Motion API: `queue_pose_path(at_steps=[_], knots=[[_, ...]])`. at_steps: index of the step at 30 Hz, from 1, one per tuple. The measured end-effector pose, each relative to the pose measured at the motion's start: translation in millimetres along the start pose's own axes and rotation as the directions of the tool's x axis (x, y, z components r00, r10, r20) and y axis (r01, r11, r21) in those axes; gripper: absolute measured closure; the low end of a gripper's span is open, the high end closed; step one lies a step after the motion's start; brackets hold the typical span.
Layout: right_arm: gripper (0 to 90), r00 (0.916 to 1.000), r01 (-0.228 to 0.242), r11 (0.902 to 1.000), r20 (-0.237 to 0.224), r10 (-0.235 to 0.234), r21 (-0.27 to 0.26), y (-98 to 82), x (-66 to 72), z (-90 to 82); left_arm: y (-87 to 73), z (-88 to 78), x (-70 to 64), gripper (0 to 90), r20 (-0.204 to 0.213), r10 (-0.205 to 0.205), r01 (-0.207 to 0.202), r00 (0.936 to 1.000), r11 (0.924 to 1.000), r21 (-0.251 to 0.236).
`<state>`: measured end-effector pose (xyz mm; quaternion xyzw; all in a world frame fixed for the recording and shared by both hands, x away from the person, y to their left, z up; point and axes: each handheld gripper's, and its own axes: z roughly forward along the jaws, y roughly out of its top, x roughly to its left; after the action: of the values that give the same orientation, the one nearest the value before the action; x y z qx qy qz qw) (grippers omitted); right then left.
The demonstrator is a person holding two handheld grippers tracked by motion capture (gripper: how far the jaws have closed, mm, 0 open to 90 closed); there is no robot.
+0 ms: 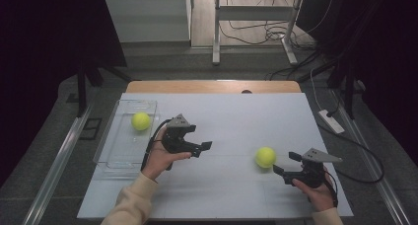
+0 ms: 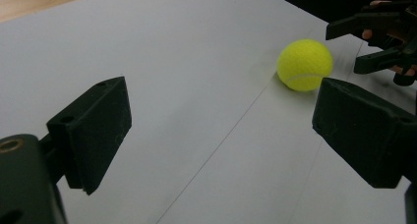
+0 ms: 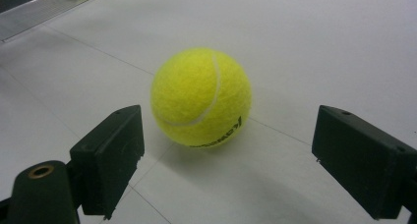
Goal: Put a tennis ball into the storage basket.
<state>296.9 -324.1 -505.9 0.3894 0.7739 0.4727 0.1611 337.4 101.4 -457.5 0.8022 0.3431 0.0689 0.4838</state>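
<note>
One yellow tennis ball [image 1: 265,157] lies on the white table top [image 1: 231,116], right of centre. My right gripper [image 1: 286,163] is just to the right of it, open, with its jaws pointing at the ball. In the right gripper view the ball [image 3: 200,96] sits a little beyond the open gripper [image 3: 228,153], apart from both jaws. My left gripper [image 1: 203,148] hovers open and empty near the table's middle, pointing right. In its own view the left gripper [image 2: 221,130] faces the same ball [image 2: 305,64], with the right gripper [image 2: 378,42] behind it. A second tennis ball [image 1: 141,121] rests in a clear tray [image 1: 116,156].
The clear plastic tray stands along the table's left side, and its edge [image 3: 29,17] shows at the upper left of the right gripper view. A wooden strip [image 1: 212,86] borders the far edge. Cables and a metal stand [image 1: 256,32] are on the floor beyond.
</note>
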Motion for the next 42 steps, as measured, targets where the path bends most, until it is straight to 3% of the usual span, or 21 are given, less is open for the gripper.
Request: queue_pose_path(at_steps=[17, 42], knots=[[12.1, 1.0, -0.008, 1.0, 0.0, 0.008, 0.0, -1.5, 2.0, -1.6, 5.1, 13.6, -6.4, 9.0, 0.025, 0.022, -0.023, 0.9994, 0.9996, 0.015], [12.1, 1.0, -0.007, 1.0, 0.001, 0.007, 0.0, -0.7, 1.4, -1.9, 22.8, 46.9, -30.0, 8.8, 0.069, 0.068, -0.072, 0.9953, 0.9959, 0.055]])
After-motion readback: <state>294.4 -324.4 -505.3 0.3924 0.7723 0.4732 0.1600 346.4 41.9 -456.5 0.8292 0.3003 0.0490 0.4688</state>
